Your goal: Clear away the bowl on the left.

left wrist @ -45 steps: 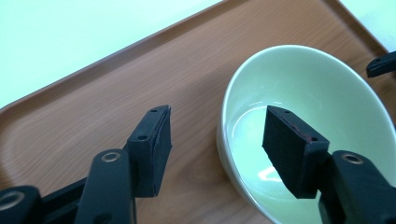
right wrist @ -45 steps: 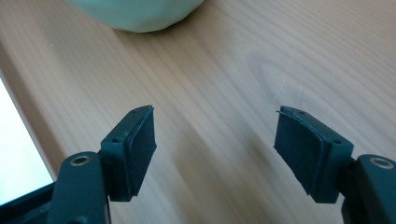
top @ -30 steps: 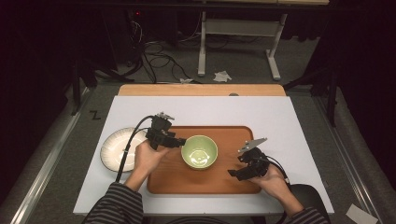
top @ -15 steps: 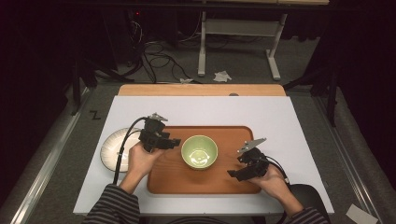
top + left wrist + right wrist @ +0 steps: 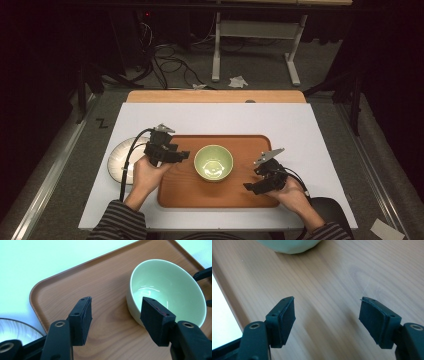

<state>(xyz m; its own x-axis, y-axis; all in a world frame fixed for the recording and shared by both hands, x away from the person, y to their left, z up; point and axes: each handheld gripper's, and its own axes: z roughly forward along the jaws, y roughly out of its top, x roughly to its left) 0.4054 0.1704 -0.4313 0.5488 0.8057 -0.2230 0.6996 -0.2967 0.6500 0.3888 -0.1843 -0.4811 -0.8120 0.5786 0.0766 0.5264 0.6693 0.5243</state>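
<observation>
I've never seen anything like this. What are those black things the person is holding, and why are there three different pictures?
There is no robot here: a person holds a hand-operated grasping tool in each hand. The high view looks down on the table from above. There you see the left tool and the right tool, both over a wooden tray. A green bowl stands on the tray, and a pale plate lies on the table just left of it. The other two pictures come from small cameras riding on each tool, looking along its two black jaws. Both tools are open and hold nothing.
</observation>
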